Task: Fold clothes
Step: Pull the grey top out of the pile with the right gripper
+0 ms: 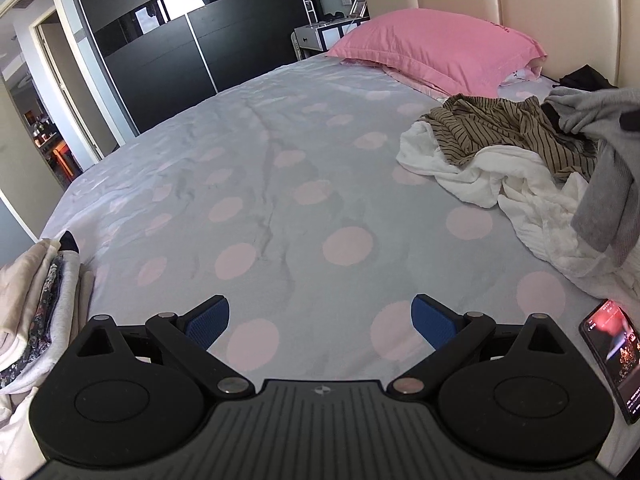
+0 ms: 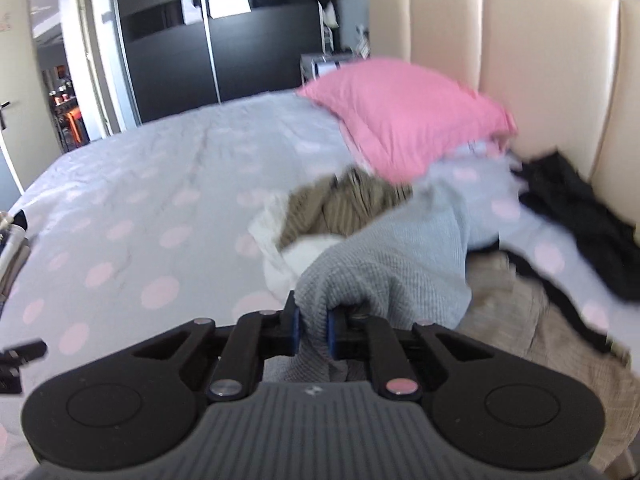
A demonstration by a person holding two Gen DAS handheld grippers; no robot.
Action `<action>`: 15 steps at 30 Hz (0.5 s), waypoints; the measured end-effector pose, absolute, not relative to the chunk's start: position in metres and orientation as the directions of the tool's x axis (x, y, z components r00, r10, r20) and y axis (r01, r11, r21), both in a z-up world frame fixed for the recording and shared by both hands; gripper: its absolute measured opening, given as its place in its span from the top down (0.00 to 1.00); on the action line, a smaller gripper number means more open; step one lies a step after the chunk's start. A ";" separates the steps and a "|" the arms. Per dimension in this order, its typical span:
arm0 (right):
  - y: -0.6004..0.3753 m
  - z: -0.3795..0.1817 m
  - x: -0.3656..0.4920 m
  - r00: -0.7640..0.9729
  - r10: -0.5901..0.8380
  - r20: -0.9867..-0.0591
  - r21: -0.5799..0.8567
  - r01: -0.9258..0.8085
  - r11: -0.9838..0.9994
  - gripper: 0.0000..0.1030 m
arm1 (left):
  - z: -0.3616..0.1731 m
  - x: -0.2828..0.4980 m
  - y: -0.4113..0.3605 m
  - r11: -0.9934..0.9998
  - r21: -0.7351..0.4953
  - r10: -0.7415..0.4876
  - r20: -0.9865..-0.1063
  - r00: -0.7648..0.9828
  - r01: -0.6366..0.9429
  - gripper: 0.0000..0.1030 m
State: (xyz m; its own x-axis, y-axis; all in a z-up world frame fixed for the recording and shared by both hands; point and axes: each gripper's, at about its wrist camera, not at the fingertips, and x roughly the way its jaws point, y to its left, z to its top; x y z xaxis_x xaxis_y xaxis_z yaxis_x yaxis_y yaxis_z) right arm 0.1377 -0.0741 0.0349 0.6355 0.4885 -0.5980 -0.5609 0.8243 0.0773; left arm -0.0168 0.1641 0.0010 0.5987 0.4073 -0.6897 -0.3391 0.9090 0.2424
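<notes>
A wide bed (image 1: pixel 280 184) fills most of both views, covered in a pale grey sheet with large pink dots. Behind it stands a cream padded headboard (image 2: pixel 540 60), and across the room a black sliding wardrobe (image 1: pixel 192 40) with an open doorway to its left. A pink pillow (image 1: pixel 436 46) lies at the head of the bed, against the headboard.

Near the pillow sits a loose heap of unfolded clothes: a crumpled white garment (image 1: pixel 500 184) with a brown striped garment (image 1: pixel 504 128) lying on top of it. A black garment (image 2: pixel 576 216) lies apart from them, close to the headboard, and a beige fabric (image 2: pixel 532 320) is spread beside the heap.

A grey knitted garment (image 2: pixel 400 264) is lifted off the heap, its cloth hanging and blurred. The right gripper (image 2: pixel 312 328) has its two blue-padded fingers pressed together on a bunched fold of this grey cloth.

At the near left edge of the bed rests a small stack of folded clothes (image 1: pixel 36 312). A phone (image 1: pixel 612 356) with a lit screen lies on the sheet at the near right.

The left gripper (image 1: pixel 320 320) hovers over bare sheet, its fingers spread wide apart with nothing between them
</notes>
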 end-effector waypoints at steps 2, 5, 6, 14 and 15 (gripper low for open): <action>-0.062 0.060 0.131 0.640 0.519 -0.566 0.067 -0.592 0.803 0.87 | 0.005 -0.025 0.168 0.906 0.239 0.413 -0.684 0.601 -0.351 0.03; -0.033 0.084 0.107 0.599 0.595 -0.536 0.065 -0.674 0.736 0.87 | 0.013 -0.036 0.175 0.899 0.244 0.426 -0.674 0.604 -0.363 0.03; -0.023 0.088 0.097 0.572 0.626 -0.531 0.069 -0.707 0.704 0.87 | 0.015 -0.040 0.178 0.895 0.250 0.435 -0.669 0.602 -0.369 0.03; 0.043 0.079 0.014 0.260 0.784 -0.564 0.181 -0.887 0.425 0.87 | 0.020 -0.074 0.209 0.855 0.289 0.505 -0.652 0.565 -0.431 0.03; 0.049 0.070 0.009 0.242 0.776 -0.582 0.182 -0.891 0.415 0.87 | 0.018 -0.078 0.212 0.850 0.293 0.511 -0.654 0.557 -0.437 0.03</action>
